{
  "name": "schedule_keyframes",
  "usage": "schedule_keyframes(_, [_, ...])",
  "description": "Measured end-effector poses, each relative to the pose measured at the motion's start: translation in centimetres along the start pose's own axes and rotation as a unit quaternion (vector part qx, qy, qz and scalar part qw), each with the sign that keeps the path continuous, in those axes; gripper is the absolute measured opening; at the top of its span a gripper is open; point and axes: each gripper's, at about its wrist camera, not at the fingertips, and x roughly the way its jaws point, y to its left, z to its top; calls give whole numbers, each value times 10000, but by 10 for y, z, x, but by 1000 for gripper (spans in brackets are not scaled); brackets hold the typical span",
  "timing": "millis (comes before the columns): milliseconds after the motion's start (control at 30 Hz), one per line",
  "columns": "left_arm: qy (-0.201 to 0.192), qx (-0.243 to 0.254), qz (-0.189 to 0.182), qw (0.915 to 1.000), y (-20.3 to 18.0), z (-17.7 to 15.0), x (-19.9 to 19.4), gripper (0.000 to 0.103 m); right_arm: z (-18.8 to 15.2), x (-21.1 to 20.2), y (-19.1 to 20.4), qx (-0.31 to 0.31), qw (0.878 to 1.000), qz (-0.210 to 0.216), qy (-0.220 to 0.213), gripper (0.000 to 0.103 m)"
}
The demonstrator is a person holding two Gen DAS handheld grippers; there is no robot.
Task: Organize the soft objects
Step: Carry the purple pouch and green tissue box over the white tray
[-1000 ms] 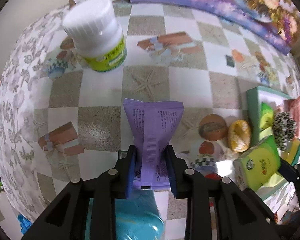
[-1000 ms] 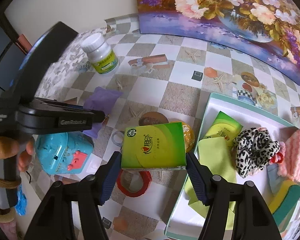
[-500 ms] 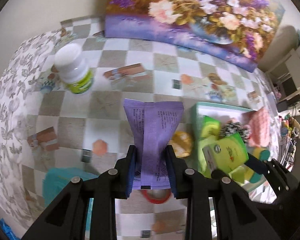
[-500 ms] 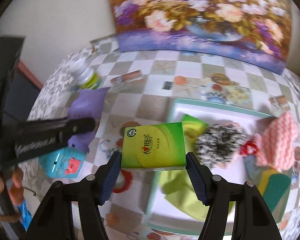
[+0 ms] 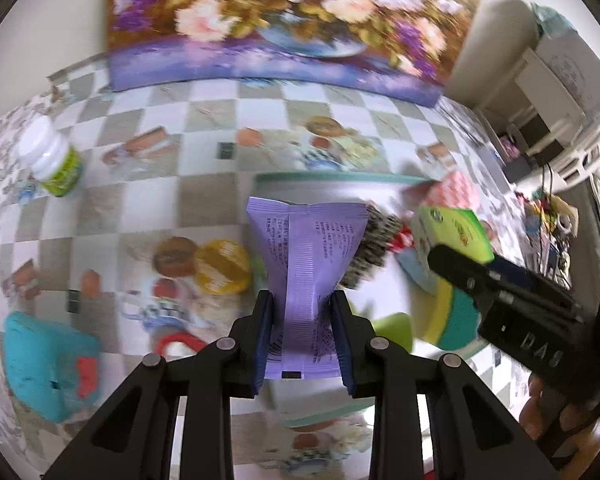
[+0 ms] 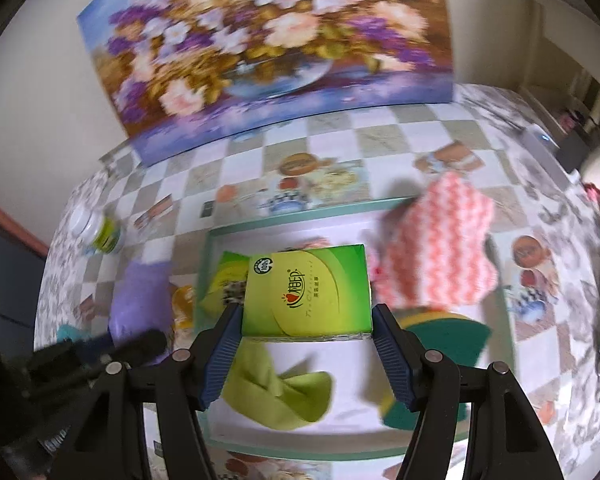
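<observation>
Here purple packet (image 5: 306, 276) points forward lengthwise from left tool (image 5: 303, 344).

Two wrist fisheyes above the desk (image 5: 204, 200)
Both look forward and down toward the painting (image 6: 268, 48) at 12 o'clock, sharing the tray (image 6: 300, 216) close below

glossy purple packet (image 5: 306, 276), knitted pink cloth (image 6: 436, 256)

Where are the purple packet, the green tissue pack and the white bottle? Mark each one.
purple packet (image 5: 306, 256): left wrist view, middle of its printed back.
green tissue pack (image 6: 306, 290): right wrist view, centre of its top face.
white bottle (image 5: 54, 162): left wrist view, its side wall.
</observation>
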Motion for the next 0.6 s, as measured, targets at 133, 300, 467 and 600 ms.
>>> schedule_keyframes(133, [90,89,-98,9999,-20,-8,13,30,0,-5,-16,142,9999,-47,-53,68])
schedule_keyframes(300, [165,260,-139,9994,-43,-18,26,30,-2,-4,-25,180,9998,-132,-4,68])
schedule_keyframes(467, [273,369,-76,9989,-50,-25,38,30,-5,6,-25,158,9996,-180,143,68])
schedule_keyframes(600, [337,395,-7,9987,-49,-28,47,31,-8,19,-19,77,9993,-182,322,68])
